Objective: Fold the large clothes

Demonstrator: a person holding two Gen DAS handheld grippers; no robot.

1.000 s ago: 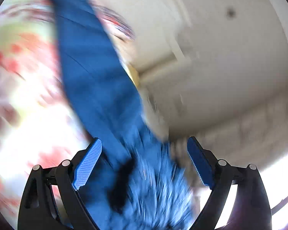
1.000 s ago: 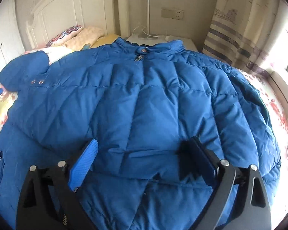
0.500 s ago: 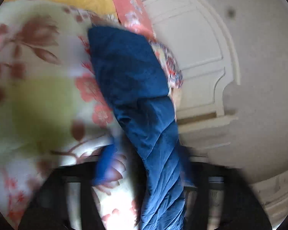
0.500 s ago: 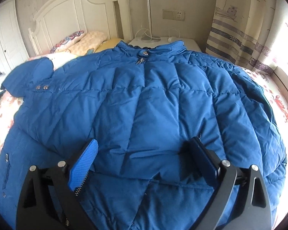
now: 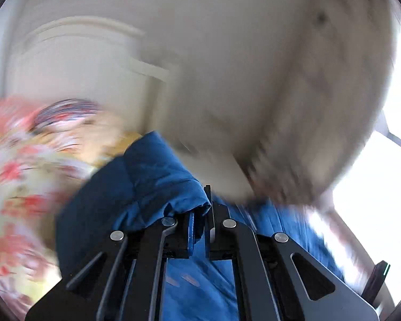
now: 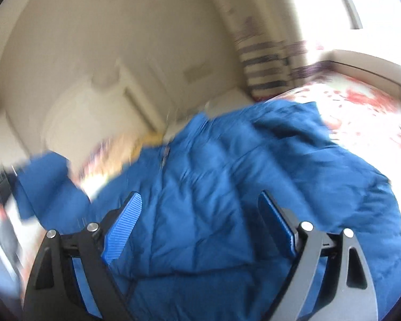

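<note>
Since 0.5 s ago: L gripper is swung up, sleeve now pinched btwn pressed jaws, trailing to 11 o'clock. Jacket is spread on bed, body at 12 o'clock of R gripper, jaws spread, nothing held. L is nearer for sleeve fold-in.
</note>
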